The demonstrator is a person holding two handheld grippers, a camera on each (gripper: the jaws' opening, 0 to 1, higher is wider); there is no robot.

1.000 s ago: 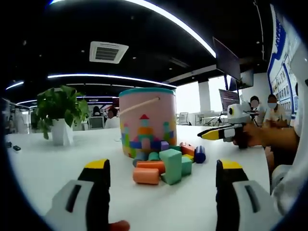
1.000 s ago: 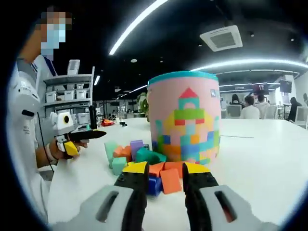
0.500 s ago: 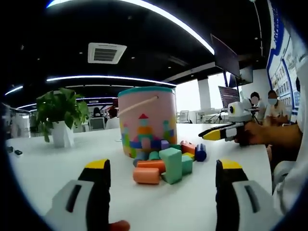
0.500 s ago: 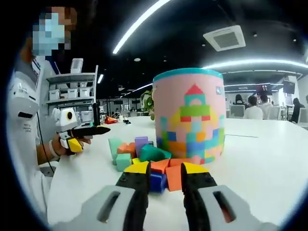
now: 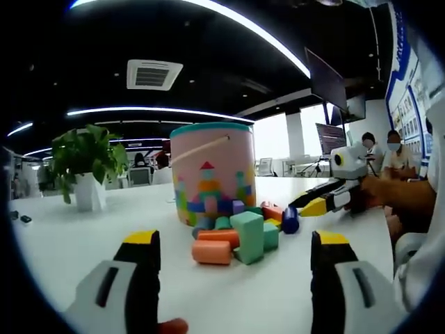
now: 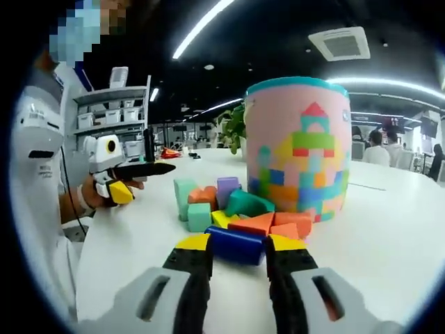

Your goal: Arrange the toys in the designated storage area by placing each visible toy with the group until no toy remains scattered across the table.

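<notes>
In the left gripper view the left gripper [image 5: 233, 268] stands wide and empty, the block pile [image 5: 240, 233] at twelve o'clock beside the bucket [image 5: 212, 174]; in the right gripper view the right gripper [image 6: 237, 245] pinches a blue cylinder [image 6: 236, 244], long axis crosswise, nearer the pile.

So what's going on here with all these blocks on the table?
A person is tidying toy blocks on a white table with a gripper in each hand. The right gripper has its jaws at either end of a blue cylinder block, at the edge of the colourful pile beside the pink bucket. The left gripper hangs open, short of the orange cylinder and the green block.
</notes>
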